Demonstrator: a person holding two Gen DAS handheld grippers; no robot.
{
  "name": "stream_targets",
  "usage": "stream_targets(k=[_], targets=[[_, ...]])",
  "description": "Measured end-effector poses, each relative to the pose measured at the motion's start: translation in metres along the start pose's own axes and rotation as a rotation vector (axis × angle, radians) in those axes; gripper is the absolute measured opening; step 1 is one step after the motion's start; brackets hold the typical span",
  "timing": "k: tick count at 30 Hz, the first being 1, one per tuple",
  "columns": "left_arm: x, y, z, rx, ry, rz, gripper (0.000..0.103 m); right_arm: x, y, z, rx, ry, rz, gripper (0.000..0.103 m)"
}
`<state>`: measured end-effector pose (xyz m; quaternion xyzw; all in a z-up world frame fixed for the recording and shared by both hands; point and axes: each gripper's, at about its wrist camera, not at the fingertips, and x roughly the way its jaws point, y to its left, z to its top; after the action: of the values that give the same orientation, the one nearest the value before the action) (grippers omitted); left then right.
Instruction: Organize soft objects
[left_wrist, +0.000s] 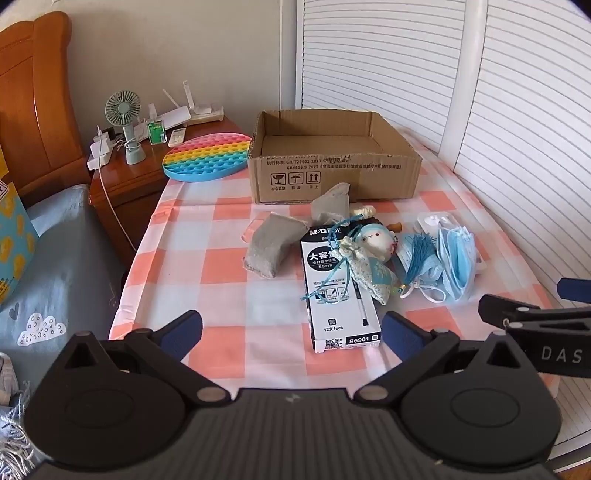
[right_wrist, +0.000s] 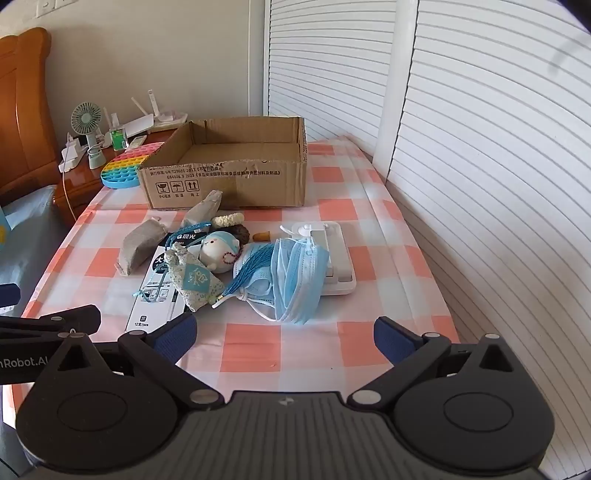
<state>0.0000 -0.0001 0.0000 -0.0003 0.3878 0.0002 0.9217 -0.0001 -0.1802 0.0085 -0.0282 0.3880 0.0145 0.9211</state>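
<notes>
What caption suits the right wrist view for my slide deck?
Open right gripper faces blue masks, sachet, plush toy before an empty cardboard box.

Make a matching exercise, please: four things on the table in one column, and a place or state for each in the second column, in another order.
Things:
1. cardboard box
2. face masks
3. scented sachet
4. left hand-held gripper

Places or states:
a. lying partly on the black-and-white pen box
b. open, holding nothing
c. at the far end of the checked tablecloth, nothing seen inside
d. piled partly over a white flat device

Pairs: 1-c, 2-d, 3-a, 4-b
</notes>
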Motion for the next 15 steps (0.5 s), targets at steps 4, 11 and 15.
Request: stream_targets(k=[4,11,15], targets=[[0.0002,0.0006,-0.0001,-0.009,0.008,-0.014,0.102,-0.0011,0.0008,-0.0001,-0.002,-0.008,-0.005,0.103],[0.0,0.0034,-0.0044,-0.019,0.019,-0.018,0.102,-0.0024,0.0013,0.0004,-0.004,-0.006,-0.009,0.103],[0.0001,0.002,-0.0026,-0.034,0.039,-0.018,0.102,-0.0022,0.0007,-0.0011,-0.002,-0.005,-0.009,0.103]])
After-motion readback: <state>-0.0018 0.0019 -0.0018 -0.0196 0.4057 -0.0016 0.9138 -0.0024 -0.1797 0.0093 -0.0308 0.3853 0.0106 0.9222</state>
